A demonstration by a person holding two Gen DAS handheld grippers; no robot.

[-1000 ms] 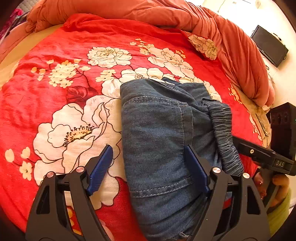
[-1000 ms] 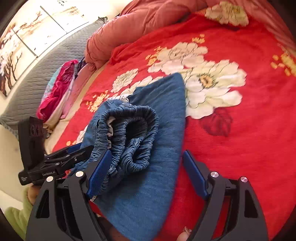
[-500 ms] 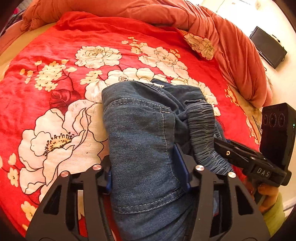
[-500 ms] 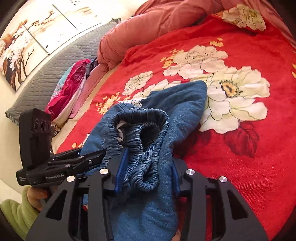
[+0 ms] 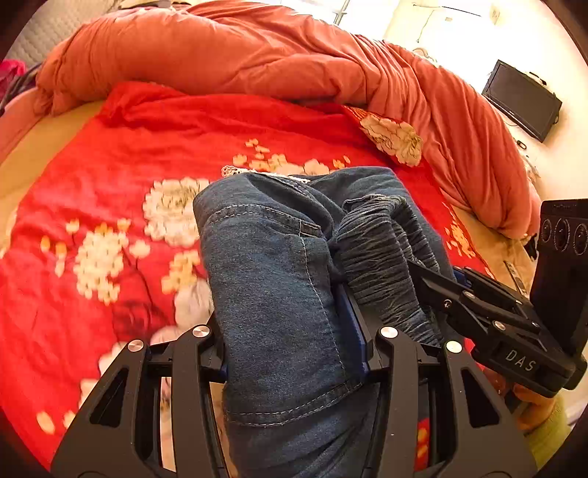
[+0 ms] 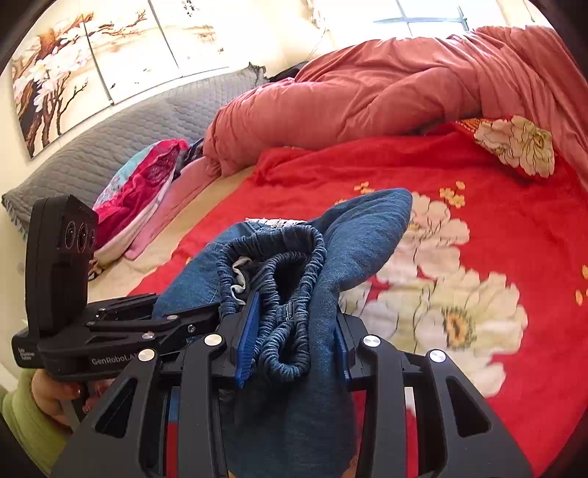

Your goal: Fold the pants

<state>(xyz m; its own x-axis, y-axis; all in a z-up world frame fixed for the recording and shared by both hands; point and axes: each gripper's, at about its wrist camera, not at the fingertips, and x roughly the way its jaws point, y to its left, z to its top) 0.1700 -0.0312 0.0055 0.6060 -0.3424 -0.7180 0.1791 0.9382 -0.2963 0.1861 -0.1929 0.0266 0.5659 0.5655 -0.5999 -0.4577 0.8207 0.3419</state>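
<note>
Folded denim pants (image 5: pixel 279 279) hang bunched above the red floral blanket (image 5: pixel 92 206). The left gripper (image 5: pixel 290 342) clamps one denim edge; the right gripper (image 6: pixel 294 342), jaws closing, pinches the elastic waistband. Folding looks nearly finished.

- Bright daylight from window (image 6: pixel 422 14); wall beside it overexposed.
- Fisheye bending, dark vignette at corners.
- Red floral blanket (image 5: pixel 110 257) motion-blurred; soft shadows.
</note>
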